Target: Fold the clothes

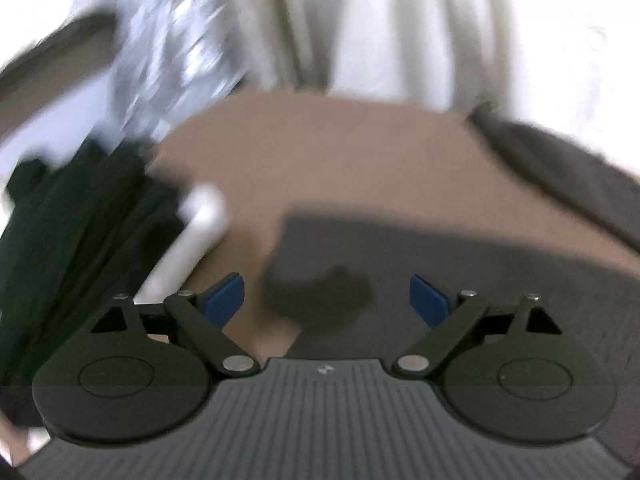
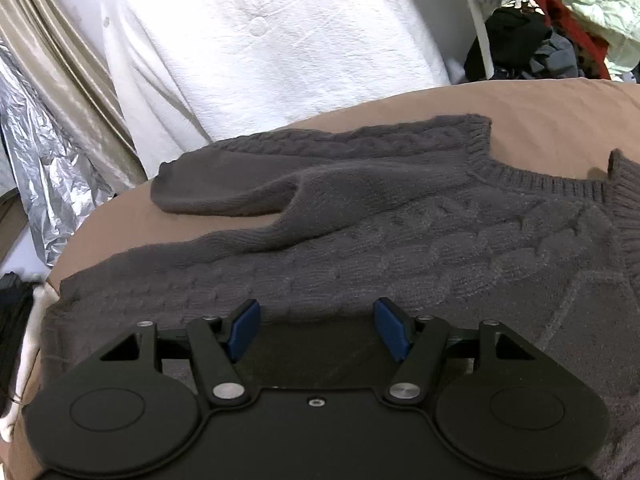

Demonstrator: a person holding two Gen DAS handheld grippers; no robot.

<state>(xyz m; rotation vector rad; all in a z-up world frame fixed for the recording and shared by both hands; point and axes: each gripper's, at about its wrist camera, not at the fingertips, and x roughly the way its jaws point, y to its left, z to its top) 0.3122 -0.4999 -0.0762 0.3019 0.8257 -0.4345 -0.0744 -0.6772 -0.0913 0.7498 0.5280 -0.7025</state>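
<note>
A tan-covered bed (image 2: 540, 120) carries the grey cable-knit sweater (image 2: 400, 232), one sleeve (image 2: 224, 188) folded at ten o'clock. Both hand-held grippers, left (image 1: 326, 300) and right (image 2: 316, 330), gape empty; loose knit could snag or bunch.

No readable text, labels, brands, numbers or signs in either view

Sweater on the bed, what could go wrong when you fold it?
The gray cable-knit sweater has one sleeve already flopped across its body, so it may bunch inside the fold. Its hem lies near the edge of the tan bedsheet and could slide off. The left wrist view is blurred, so aiming there is uncertain.
</note>
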